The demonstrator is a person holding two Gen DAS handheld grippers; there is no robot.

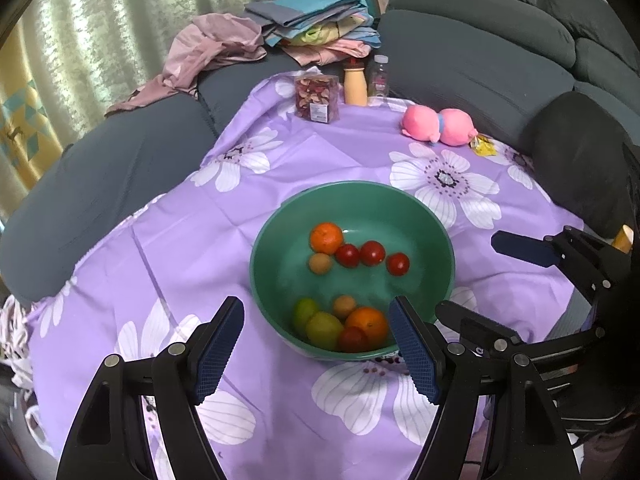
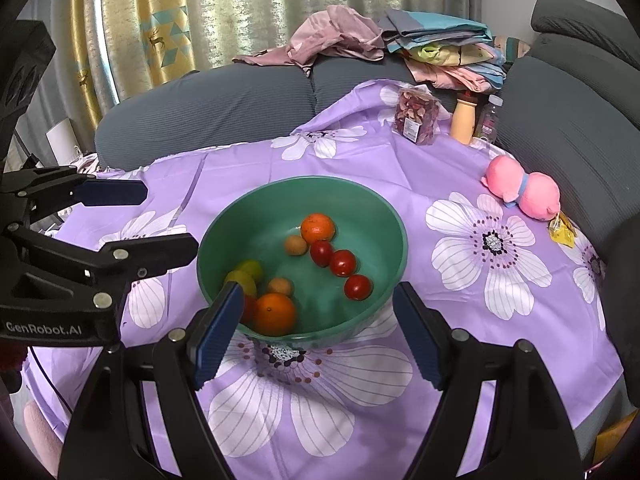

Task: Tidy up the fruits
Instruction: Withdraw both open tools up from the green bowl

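- Oranges, red tomatoes and green fruit sit in a green basin on the floral cloth
- Basin lies just ahead of both claws; left gripper and right gripper hover part-open, empty
- Only the right view shows the yellow curtain

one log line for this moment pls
left gripper: open, empty | right gripper: open, empty | fruits: all in green bowl | bowl on purple cloth
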